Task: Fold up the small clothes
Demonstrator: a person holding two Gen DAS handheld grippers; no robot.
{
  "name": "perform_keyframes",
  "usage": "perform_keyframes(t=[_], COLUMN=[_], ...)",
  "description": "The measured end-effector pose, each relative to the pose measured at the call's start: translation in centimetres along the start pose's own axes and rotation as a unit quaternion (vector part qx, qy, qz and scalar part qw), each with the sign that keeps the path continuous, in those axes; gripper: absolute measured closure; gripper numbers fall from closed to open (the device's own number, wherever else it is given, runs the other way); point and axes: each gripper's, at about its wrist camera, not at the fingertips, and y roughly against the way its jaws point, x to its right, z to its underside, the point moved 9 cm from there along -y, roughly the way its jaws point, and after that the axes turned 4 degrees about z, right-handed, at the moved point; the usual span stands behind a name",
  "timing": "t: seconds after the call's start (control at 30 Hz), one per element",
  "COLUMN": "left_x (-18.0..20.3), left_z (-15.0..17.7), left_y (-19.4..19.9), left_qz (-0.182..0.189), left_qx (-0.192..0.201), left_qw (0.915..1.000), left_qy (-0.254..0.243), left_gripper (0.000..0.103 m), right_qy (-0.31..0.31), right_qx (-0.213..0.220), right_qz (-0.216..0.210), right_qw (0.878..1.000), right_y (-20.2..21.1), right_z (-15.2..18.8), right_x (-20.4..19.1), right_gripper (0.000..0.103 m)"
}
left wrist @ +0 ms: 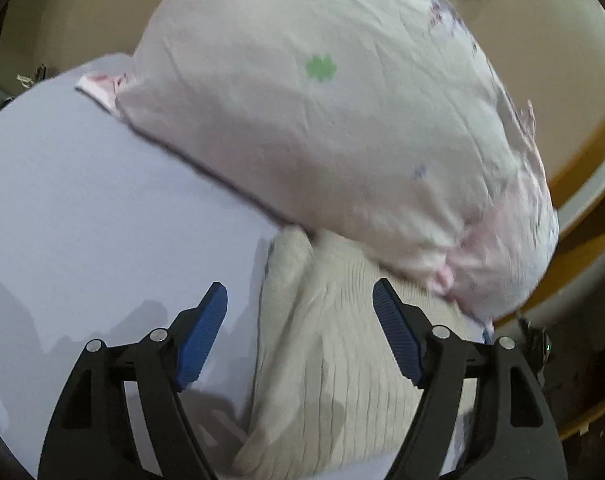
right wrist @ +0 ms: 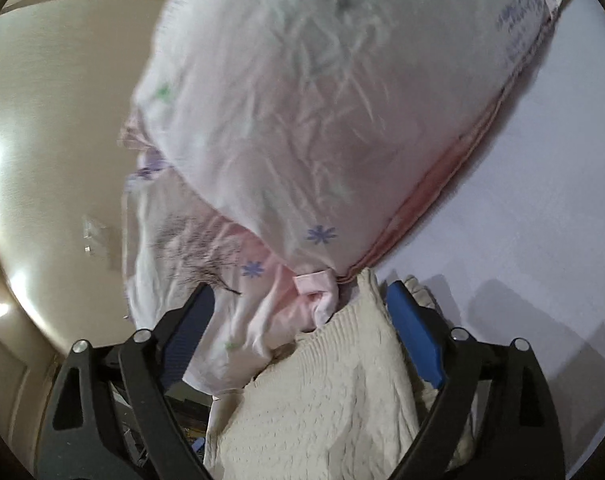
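Looking at the cream knitted garment (left wrist: pixel 326 380), I see a ribbed, cable-patterned piece, maybe a small sweater, lying on the pale lilac sheet (left wrist: pixel 82 200) close in front of both cameras. I judge it soft and light, with some thickness, so it should bend easily but will also stretch and sag if I lift it from one point only. The knit gives good friction, so the ribbed pads should not slip on it. I would take it at an edge or a corner, where the fabric is doubled, not in the middle of the panel.

Partly on top of its far end lies a white and pink printed garment (left wrist: pixel 322 120), thin cotton as it seems, with small green and blue flowers and a pink hem. It looks very light and wrinkled, and it may drag along if I pull the knit from under it. I cannot tell how much of the knit it covers.

The left gripper (left wrist: pixel 300 308) is spread wide above the knit, with nothing between its blue pads. The right gripper (right wrist: pixel 298 304) is also spread; the knit and a fold of the printed cloth lie between its fingers, but the pads do not press on them, so I judge it released.

Beyond the sheet is a beige wall (right wrist: pixel 42 120).
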Motion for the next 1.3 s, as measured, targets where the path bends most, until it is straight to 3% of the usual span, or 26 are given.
perform_keyframes(t=[0.1, 0.2, 0.3, 0.33, 0.37, 0.43, 0.5, 0.57, 0.67, 0.73, 0.8, 0.87, 0.93, 1.0, 1.07, 1.1, 1.13, 1.17, 1.23, 1.3], left_x=[-0.1, -0.2, 0.0, 0.1, 0.0, -1.0, -1.0, 0.1, 5.6, 12.4, 17.7, 23.5, 28.3, 31.6, 33.1, 33.3, 33.0, 31.8, 28.6, 24.5], left_z=[2.1, 4.0, 4.5, 4.5, 4.9, 5.4, 5.1, 4.5, 2.9, 2.2, 2.8, 5.0, 8.9, 12.6, 14.2, 13.9, 13.0, 11.5, 9.5, 8.3], left_y=[-1.6, -3.3, -3.9, -4.0, -4.4, -4.5, -4.6, -4.0, -2.8, -2.9, -4.1, -7.2, -11.8, -15.3, -15.5, -14.7, -13.8, -12.3, -10.8, -10.7], left_qz=[-0.004, -0.01, -0.018, -0.019, 0.007, 0.04, 0.085, 0.119, 0.167, 0.224, 0.258, 0.288, 0.286, 0.282, 0.318, 0.332, 0.334, 0.318, 0.262, 0.172], left_qx=[-0.051, -0.093, -0.091, -0.089, -0.1, -0.1, -0.098, -0.085, -0.059, -0.053, -0.062, -0.094, -0.151, -0.208, -0.228, -0.215, -0.193, -0.149, -0.096, -0.078], left_qw=[0.9987, 0.9956, 0.9956, 0.9958, 0.9943, 0.989, 0.9783, 0.9712, 0.9724, 0.9672, 0.9617, 0.9528, 0.9459, 0.9338, 0.9181, 0.9162, 0.9202, 0.9332, 0.9573, 0.9789], left_qy=[-0.005, -0.006, -0.012, -0.004, 0.036, 0.101, 0.162, 0.189, 0.152, 0.107, 0.068, 0.022, -0.024, -0.072, -0.062, -0.062, -0.069, -0.078, -0.078, -0.077], left_gripper=[0.029, 0.038, 0.047, 0.06, 0.074, 0.078, 0.081, 0.083, 0.085, 0.085, 0.086, 0.086, 0.086, 0.086, 0.086, 0.085, 0.081, 0.067, 0.038, 0.036], right_qy=[0.008, 0.022, 0.023, 0.022, 0.021, 0.021, 0.021, 0.024, 0.033, 0.043, 0.059, 0.079, 0.102, 0.101, 0.074, 0.058, 0.047, 0.04, 0.038, 0.053], right_qx=[-0.009, -0.01, -0.02, -0.023, -0.026, -0.033, -0.036, -0.034, -0.023, -0.014, -0.005, -0.001, -0.009, -0.029, -0.065, -0.085, -0.107, -0.126, -0.166, -0.2], right_qz=[0.0, 0.006, 0.006, 0.005, 0.003, -0.002, -0.007, -0.014, -0.017, -0.014, 0.0, 0.023, 0.054, 0.072, 0.074, 0.072, 0.072, 0.072, 0.074, 0.082], right_qw=[1.0, 1.0, 1.0, 0.999, 0.999, 0.999, 0.999, 0.999, 0.999, 0.999, 0.998, 0.997, 0.993, 0.992, 0.992, 0.992, 0.991, 0.989, 0.983, 0.975], right_y=[0.0, 0.7, -0.3, -0.4, -0.7, -0.8, -0.6, -0.2, 0.6, 1.4, 1.9, 2.2, 2.1, 1.7, 1.3, 1.0, 0.6, 0.2, -0.7, -1.7], right_z=[0.3, 0.4, 0.9, 1.0, 1.2, 1.3, 1.2, 0.9, 0.1, -0.6, -1.2, -1.7, -2.1, -2.2, -2.0, -1.7, -1.4, -0.9, 0.3, 1.8], right_x=[-0.2, -0.2, -1.0, -1.0, -1.2, -1.3, -1.4, -1.5, -1.9, -1.9, -1.9, -1.5, -0.7, 0.3, 1.4, 1.9, 2.2, 2.4, 2.5, 2.1], right_gripper=[0.011, 0.011, 0.011, 0.011, 0.011, 0.011, 0.011, 0.011, 0.011, 0.011, 0.011, 0.011, 0.011, 0.011, 0.008, 0.007, 0.007, 0.006, 0.006, 0.006])
